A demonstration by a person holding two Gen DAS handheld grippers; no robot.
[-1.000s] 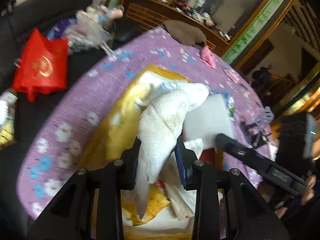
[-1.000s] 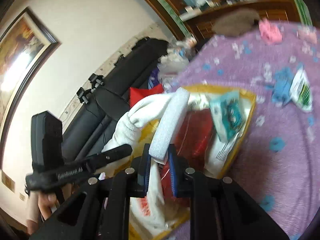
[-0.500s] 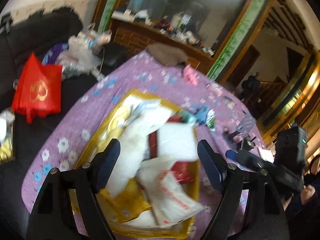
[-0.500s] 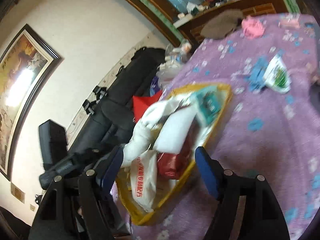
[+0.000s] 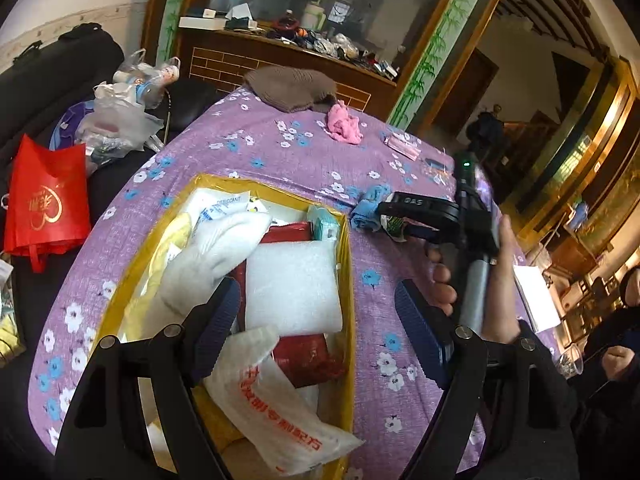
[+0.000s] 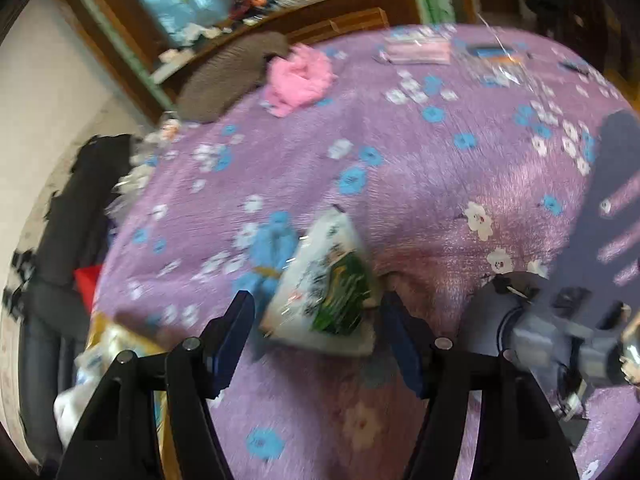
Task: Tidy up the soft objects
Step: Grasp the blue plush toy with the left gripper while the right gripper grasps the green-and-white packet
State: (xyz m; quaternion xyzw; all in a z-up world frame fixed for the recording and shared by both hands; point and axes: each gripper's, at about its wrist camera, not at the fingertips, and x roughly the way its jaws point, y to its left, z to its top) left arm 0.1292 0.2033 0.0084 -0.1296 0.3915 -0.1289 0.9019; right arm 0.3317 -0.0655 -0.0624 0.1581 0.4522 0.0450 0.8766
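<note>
A yellow box (image 5: pixel 347 280) on the purple flowered tablecloth holds a white towel (image 5: pixel 208 264), a white foam pad (image 5: pixel 292 284), red packets and a printed plastic bag (image 5: pixel 272 412). My left gripper (image 5: pixel 320 328) is open and empty above the box. My right gripper (image 6: pixel 316 332) is open and empty, with a white and green packet (image 6: pixel 324 292) lying between its fingers on the cloth, next to a blue cloth (image 6: pixel 268 252). In the left wrist view the right gripper's body hides most of that packet, beside the blue cloth (image 5: pixel 368 208).
A pink cloth (image 5: pixel 344 122) (image 6: pixel 300 78) and a brown knitted hat (image 5: pixel 290 88) (image 6: pixel 228 76) lie at the table's far side. A red bag (image 5: pixel 48 200) and plastic bags (image 5: pixel 116 120) sit on the dark sofa at left. Small packets (image 6: pixel 416 50) lie far right.
Both grippers opened and let go: the white towel and the foam pad now lie in the box. The right gripper swung right to the white and green packet.
</note>
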